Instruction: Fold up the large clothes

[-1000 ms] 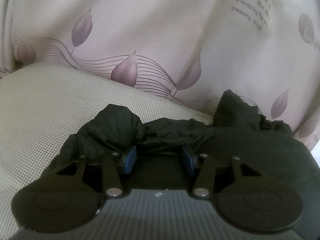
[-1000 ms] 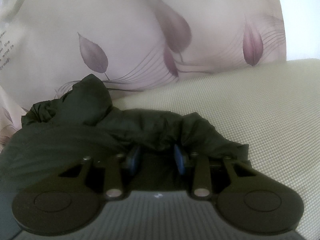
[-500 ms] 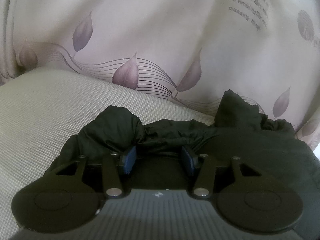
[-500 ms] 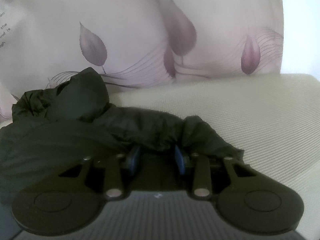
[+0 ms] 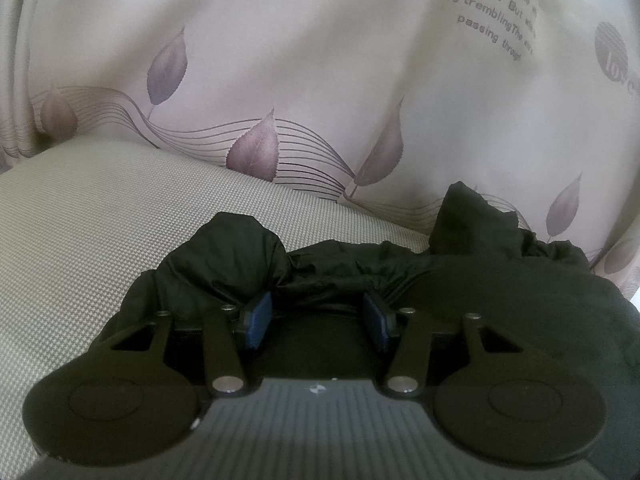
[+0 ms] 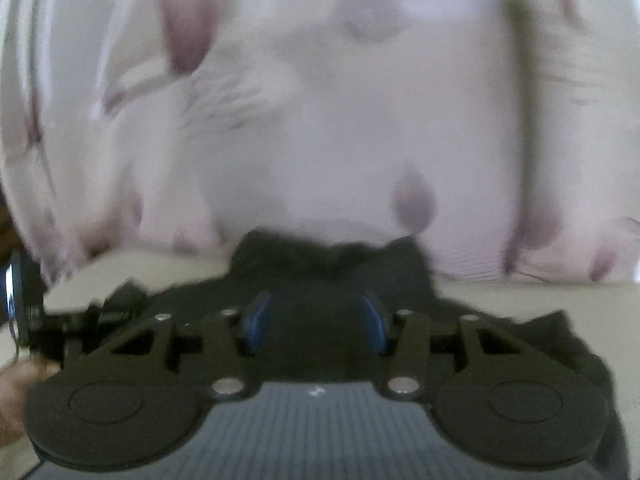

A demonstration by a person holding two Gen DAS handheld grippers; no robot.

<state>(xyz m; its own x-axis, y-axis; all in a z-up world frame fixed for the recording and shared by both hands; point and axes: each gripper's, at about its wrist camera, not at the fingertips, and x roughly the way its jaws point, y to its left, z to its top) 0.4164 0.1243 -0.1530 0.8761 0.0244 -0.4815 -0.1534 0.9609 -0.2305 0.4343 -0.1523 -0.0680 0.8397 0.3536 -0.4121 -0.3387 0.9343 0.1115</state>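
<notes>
Black garment (image 5: 500, 300) on cushion (image 5: 80, 240) — left gripper (image 5: 316, 316) jaws parted; right gripper (image 6: 316, 316) jaws just widened, nothing visibly pinched — fold may slump unpinned.

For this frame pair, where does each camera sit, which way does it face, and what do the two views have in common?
Left wrist: on the left claw, looking forward and slightly down over the dark garment on the woven cushion toward the leaf-print curtain; only its own blue pads show.
Right wrist: on the right claw, blurred, facing the same curtain; a hand shows at the left edge, and its jaws have just been opening.
Shared: garment, cushion, curtain.
</notes>
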